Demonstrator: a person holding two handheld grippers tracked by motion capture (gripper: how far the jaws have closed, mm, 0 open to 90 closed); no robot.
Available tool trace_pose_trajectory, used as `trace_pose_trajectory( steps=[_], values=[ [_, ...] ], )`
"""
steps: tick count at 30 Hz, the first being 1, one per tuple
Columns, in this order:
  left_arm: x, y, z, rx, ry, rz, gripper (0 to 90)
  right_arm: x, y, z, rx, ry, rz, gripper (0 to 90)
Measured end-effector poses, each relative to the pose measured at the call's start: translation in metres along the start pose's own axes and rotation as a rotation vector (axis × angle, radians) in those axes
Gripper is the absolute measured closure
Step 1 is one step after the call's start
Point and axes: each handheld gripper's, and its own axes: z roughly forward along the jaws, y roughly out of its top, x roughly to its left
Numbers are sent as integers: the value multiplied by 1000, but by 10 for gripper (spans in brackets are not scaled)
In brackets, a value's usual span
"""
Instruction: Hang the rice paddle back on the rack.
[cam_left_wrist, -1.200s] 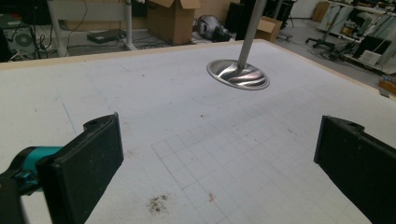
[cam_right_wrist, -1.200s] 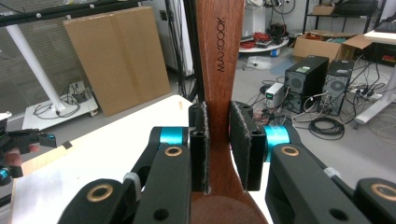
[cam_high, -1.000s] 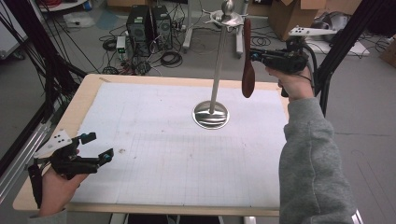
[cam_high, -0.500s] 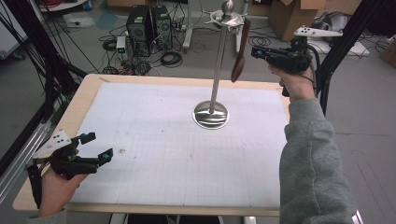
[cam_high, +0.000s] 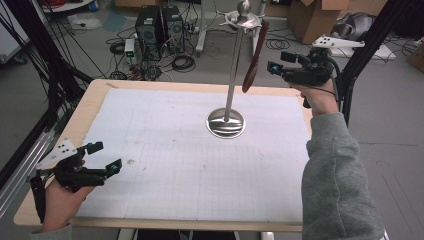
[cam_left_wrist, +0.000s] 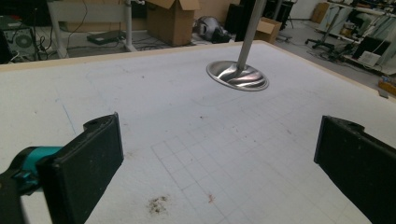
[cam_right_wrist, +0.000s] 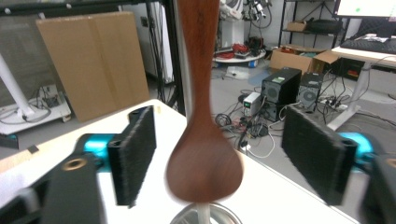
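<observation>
right hand-held gripper (cam_high: 274, 66) just popped wide open, letting go of the wooden spoon (cam_high: 253, 59), which now hangs free on the stand (cam_high: 233, 75); left hand-held gripper (cam_high: 106, 157) unchanged, open and empty

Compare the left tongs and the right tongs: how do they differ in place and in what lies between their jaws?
The left tongs sit low over the table's near left corner; the right tongs are raised beyond its far right edge. Nothing lies between the left tongs' jaws; the wooden spoon hanging from the stand lies between the right tongs' jaws, which have just opened. Both are open.
</observation>
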Motion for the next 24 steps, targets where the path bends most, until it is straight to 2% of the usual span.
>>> trace_pose_trajectory(
  steps=[6,13,24],
  values=[
    [0,2,1,-6,-4,-1,18,3,-2,-4,29,-27,-28,96],
    [1,6,3,-17,-6,-3,18,10,-8,-10,18,-7,-53,96],
    [1,12,6,-40,-16,0,18,17,-30,-21,19,3,-43,96]
  ],
)
